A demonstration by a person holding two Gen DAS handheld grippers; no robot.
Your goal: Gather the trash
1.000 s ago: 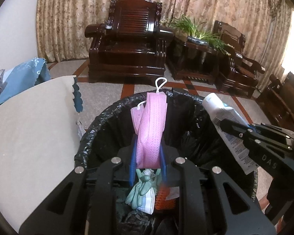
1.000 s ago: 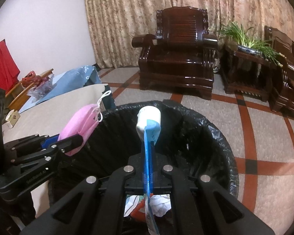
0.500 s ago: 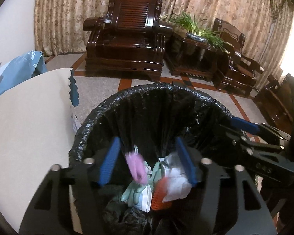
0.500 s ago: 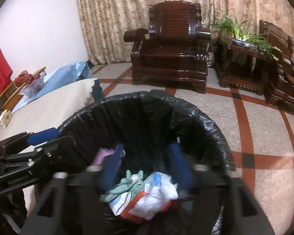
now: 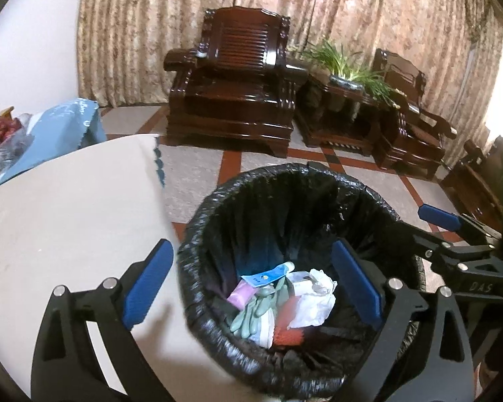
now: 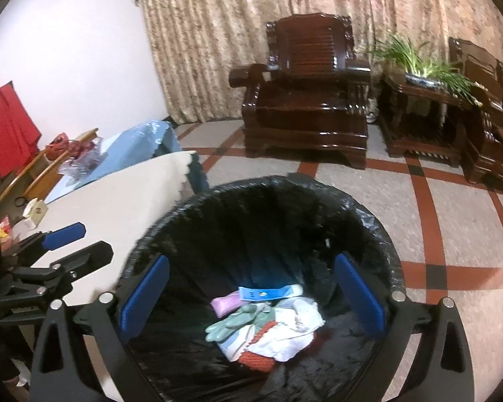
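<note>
The bin liner (image 5: 285,201) was thin black plastic, crinkled and glossy. Inside it, at six o'clock, lay a rubbery pale-green glove (image 5: 251,311), crumpled white paper (image 5: 315,298) and a smooth pink mask (image 5: 239,294) of soft cloth. At nine o'clock the table (image 5: 67,217) looked matt and smooth, cream-coloured. At twelve o'clock the armchair (image 5: 238,90) was dark wood with a high polish, before rough-textured patterned curtains (image 5: 151,26). The floor (image 6: 452,221) looked like speckled stone.
</note>
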